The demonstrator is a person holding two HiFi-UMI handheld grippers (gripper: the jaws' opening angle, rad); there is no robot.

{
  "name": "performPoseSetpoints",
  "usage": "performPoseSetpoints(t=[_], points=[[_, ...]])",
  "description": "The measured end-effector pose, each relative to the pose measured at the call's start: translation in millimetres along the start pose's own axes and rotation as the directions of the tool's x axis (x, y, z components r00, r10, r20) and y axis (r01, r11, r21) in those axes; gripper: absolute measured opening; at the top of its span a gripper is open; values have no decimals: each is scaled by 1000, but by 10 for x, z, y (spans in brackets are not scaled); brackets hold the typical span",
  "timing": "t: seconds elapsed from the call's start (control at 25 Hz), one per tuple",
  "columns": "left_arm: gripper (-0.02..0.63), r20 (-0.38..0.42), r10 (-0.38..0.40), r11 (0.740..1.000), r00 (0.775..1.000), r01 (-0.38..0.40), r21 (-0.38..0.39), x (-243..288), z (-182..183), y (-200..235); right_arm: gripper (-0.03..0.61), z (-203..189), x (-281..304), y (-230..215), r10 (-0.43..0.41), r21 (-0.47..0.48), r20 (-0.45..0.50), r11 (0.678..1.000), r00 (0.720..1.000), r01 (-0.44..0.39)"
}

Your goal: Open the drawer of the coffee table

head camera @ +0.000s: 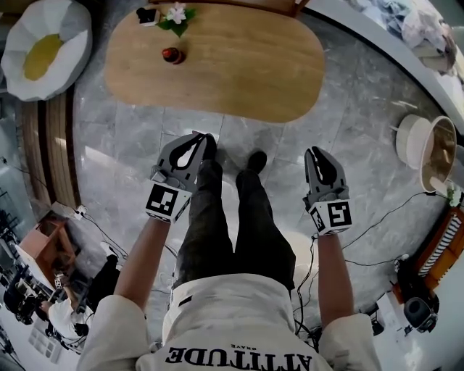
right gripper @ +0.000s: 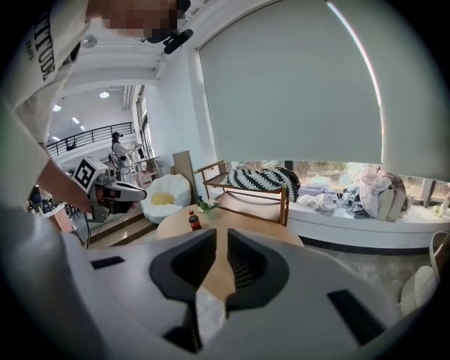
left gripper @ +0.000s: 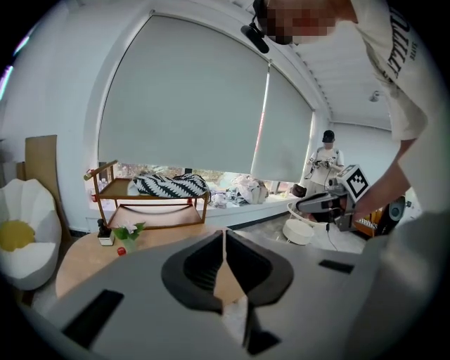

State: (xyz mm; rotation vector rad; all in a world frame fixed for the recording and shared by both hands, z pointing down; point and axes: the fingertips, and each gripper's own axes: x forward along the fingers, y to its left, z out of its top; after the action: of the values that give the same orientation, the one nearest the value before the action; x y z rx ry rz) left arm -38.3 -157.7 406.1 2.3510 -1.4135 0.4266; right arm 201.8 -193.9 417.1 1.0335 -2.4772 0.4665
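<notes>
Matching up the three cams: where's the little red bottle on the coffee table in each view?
Head view: bottle upper left, on the coffee table.
Left gripper view: lower left, small.
Right gripper view: just left of centre.
Shared landmark: the flowers beside it, seen in all three.

"What's catching your eye from where you're standing?"

"The coffee table [head camera: 217, 65] is glowing in a warm, light wood. At its far end a red bottle [head camera: 172, 55] is sitting under a dark cap, beside a white flower [head camera: 176, 14] in green leaves."

"And that chair, far left?"

"The chair [head camera: 43, 51] is showing white around a yellow centre. The floor [head camera: 362, 145] is running in grey marbled tiles."

"The tools?"

"The left gripper [head camera: 205, 140] and the right gripper [head camera: 314, 153] are showing grey and black, with black-and-white square markers. Far off, a cushion [left gripper: 169, 185] is lying in black-and-white zigzags."
</notes>
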Motion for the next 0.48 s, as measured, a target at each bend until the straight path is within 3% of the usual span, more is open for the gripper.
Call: performPoseSetpoints(t=[0.24,0.48], points=[[23,-70,36,998,997,-39,-40,239,-644,227,102,-666,328,-84,-15,54,-76,998,997,19],[25,-104,29,998,994,-35,-50,442,-1204,292,157,-1226,558,-82,-26,42,-137,999,990,32]])
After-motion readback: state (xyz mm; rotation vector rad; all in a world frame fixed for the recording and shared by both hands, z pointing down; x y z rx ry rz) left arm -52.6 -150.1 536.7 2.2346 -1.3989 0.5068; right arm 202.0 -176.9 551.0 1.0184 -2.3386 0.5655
